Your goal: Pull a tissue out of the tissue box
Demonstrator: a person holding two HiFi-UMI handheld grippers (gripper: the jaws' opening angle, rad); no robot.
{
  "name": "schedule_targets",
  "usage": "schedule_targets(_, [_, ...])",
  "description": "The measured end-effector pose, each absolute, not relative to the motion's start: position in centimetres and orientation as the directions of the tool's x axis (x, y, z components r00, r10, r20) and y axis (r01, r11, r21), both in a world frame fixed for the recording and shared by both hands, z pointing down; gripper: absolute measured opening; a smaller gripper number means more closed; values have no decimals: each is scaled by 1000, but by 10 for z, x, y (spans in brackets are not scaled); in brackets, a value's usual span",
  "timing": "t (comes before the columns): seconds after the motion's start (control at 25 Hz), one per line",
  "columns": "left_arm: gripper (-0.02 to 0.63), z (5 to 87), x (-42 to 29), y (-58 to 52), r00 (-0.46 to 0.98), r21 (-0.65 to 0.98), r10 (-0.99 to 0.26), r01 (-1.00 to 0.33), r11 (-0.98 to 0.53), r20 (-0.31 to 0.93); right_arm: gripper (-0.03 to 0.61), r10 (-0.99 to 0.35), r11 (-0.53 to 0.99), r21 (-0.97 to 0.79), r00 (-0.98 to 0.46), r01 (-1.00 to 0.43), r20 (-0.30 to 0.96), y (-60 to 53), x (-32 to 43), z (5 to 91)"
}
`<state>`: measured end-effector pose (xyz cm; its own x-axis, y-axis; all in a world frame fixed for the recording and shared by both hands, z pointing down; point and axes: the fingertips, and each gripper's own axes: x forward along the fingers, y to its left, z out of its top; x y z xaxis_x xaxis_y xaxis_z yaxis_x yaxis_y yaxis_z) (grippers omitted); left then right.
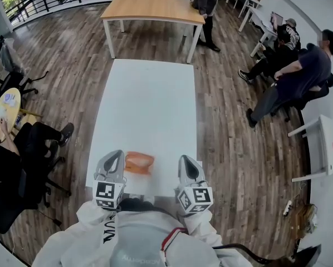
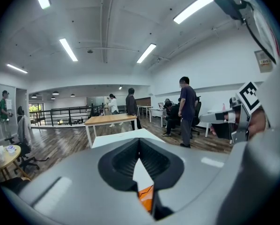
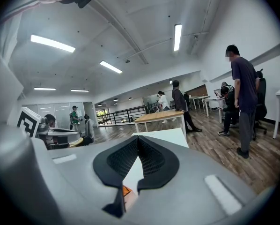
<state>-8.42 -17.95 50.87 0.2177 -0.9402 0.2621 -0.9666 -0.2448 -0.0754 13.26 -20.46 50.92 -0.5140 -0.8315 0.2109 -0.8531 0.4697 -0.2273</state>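
White table, tissue box mostly hidden

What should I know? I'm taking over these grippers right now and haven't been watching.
Left gripper: shut, empty, just left of the orange tissue box.
Right gripper: shut, empty, to the box's right.
The box lies on the white table near your edge, between the grippers.
Done: nothing; no tissue shows pulled out.
Left: open a gripper, pinch a tissue, pull it free, probably steadying the box with the other.
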Motion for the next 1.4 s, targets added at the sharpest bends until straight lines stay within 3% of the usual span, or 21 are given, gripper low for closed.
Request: schedule_targets(1.4, [0,515,-100,-188,284,-19,-923,-954,-299,259,2,-803,479,-183,-513,-858,304,-194,97,521])
